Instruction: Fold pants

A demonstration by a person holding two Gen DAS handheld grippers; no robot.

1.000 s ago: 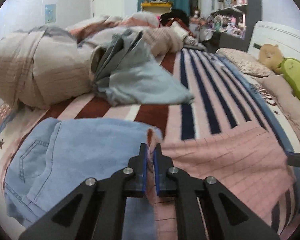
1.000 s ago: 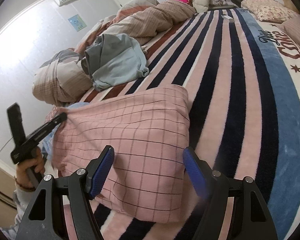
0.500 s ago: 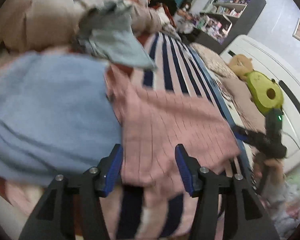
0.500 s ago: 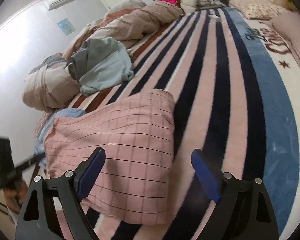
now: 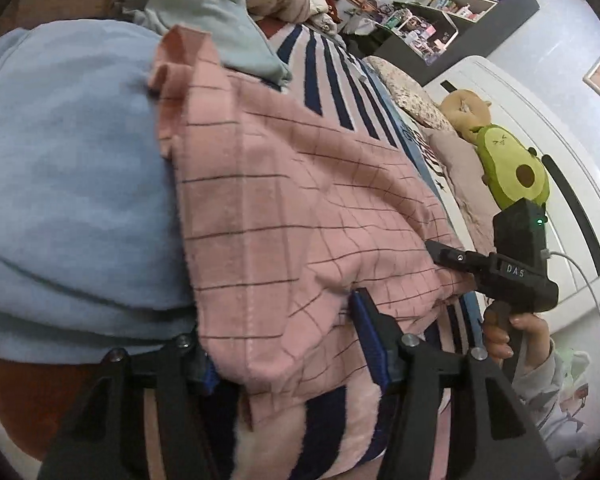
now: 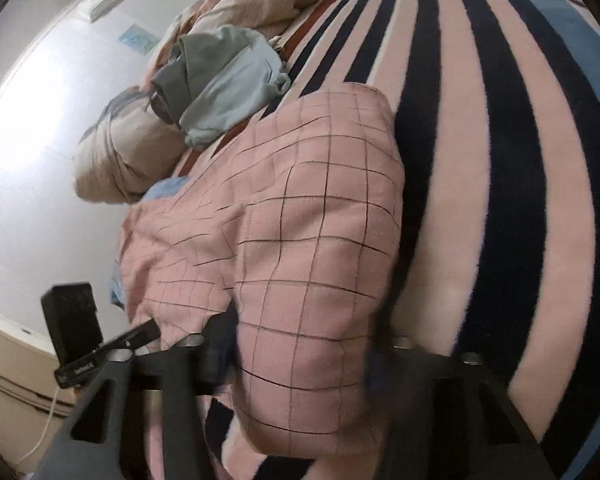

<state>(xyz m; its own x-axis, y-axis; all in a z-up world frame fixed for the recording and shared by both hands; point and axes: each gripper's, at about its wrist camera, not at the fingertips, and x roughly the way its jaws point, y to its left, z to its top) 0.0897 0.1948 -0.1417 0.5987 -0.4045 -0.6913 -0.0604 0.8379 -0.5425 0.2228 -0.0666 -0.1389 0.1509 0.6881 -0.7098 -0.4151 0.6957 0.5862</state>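
Note:
Pink checked pants (image 5: 284, 208) lie folded on the striped bed, also in the right wrist view (image 6: 300, 216). My left gripper (image 5: 288, 344) is open, its fingers either side of the near left edge of the pants. My right gripper (image 6: 300, 352) is open, blurred, its fingers straddling the near right edge of the pants. The right gripper also shows in the left wrist view (image 5: 500, 268), and the left gripper shows in the right wrist view (image 6: 100, 344).
Folded light blue jeans (image 5: 68, 168) lie against the pants on the left. A grey-blue garment pile (image 6: 220, 92) and a bunched duvet (image 6: 132, 152) sit farther back. An avocado plush (image 5: 512, 168) and pillows lie by the white headboard (image 5: 532, 128).
My left gripper let go of the pants corner, opened and dropped to the near edge. My right gripper stayed open and moved down close onto the near right edge.

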